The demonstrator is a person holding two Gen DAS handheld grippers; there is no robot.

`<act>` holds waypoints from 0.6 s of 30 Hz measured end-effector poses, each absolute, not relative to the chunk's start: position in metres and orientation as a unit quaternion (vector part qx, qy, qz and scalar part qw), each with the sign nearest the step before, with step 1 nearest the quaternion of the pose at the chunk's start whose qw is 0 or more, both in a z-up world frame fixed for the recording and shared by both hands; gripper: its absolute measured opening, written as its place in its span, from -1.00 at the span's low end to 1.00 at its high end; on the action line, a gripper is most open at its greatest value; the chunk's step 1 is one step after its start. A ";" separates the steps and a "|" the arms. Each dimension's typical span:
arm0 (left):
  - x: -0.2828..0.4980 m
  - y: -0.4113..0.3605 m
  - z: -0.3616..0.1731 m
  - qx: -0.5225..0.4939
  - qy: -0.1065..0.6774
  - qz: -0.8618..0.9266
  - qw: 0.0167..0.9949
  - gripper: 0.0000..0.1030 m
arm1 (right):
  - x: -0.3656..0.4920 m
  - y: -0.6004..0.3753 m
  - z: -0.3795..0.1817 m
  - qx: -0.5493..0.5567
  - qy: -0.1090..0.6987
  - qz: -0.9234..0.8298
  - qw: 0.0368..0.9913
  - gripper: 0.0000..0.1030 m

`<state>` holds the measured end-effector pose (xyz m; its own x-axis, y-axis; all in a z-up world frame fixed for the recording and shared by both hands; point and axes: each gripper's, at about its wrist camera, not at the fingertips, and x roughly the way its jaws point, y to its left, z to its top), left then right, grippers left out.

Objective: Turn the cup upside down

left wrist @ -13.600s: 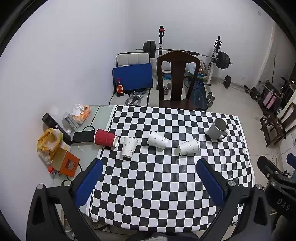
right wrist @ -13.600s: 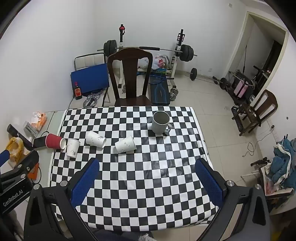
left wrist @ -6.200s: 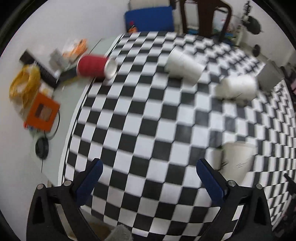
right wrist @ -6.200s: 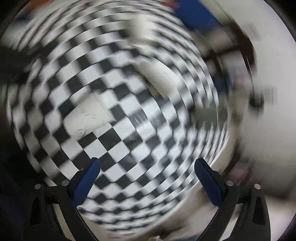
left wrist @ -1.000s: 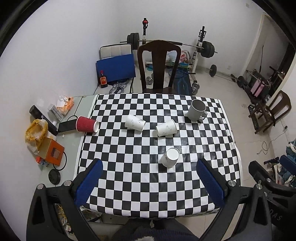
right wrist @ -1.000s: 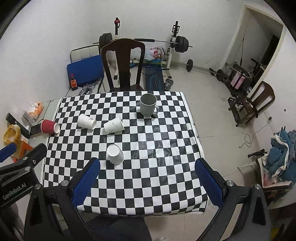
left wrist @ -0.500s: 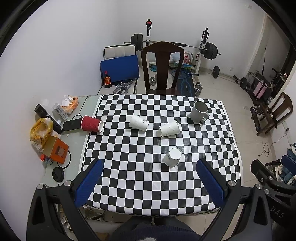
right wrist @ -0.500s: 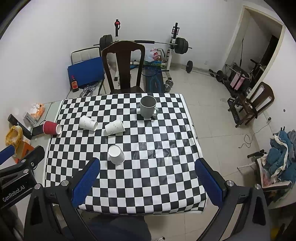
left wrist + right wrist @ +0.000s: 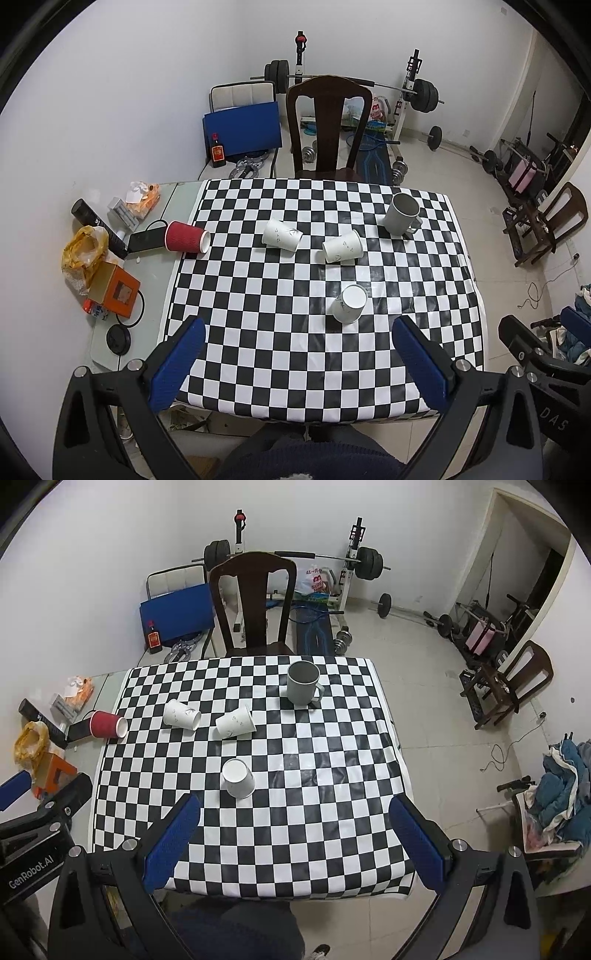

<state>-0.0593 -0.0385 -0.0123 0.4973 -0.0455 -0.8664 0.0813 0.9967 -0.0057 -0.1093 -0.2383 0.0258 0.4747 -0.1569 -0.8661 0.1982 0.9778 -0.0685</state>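
Observation:
A white paper cup (image 9: pixel 349 303) stands upside down, base up, on the checkered table (image 9: pixel 258 332); it also shows in the right wrist view (image 9: pixel 238 773). Two more white paper cups (image 9: pixel 282 234) (image 9: pixel 342 246) lie on their sides farther back. A red cup (image 9: pixel 185 236) lies on its side at the table's left edge. A grey mug (image 9: pixel 401 213) stands upright at the back right. My left gripper (image 9: pixel 295 362) and right gripper (image 9: pixel 293 838) are both open and empty, held high above the table's near edge.
A dark wooden chair (image 9: pixel 328 125) stands behind the table. A side surface on the left holds an orange box (image 9: pixel 116 290), a yellow bag (image 9: pixel 83 251) and small items. Gym weights (image 9: pixel 421 96) and chairs stand on the floor at the back and right.
Both views have shifted slightly; the grippers have drifted a little while staying high and open. The cups have not moved in the last second. Earlier, one white cup was moved forward and set upside down.

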 end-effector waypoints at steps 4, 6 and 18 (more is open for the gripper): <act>-0.060 -0.038 -0.012 0.018 0.500 -0.038 0.865 1.00 | -0.106 -0.237 0.020 0.021 0.503 -0.100 0.858 1.00; -0.060 -0.038 -0.012 0.019 0.500 -0.038 0.865 1.00 | -0.107 -0.237 0.020 0.022 0.504 -0.100 0.858 1.00; -0.059 -0.039 -0.012 0.019 0.500 -0.036 0.865 1.00 | -0.106 -0.238 0.020 0.024 0.506 -0.100 0.857 1.00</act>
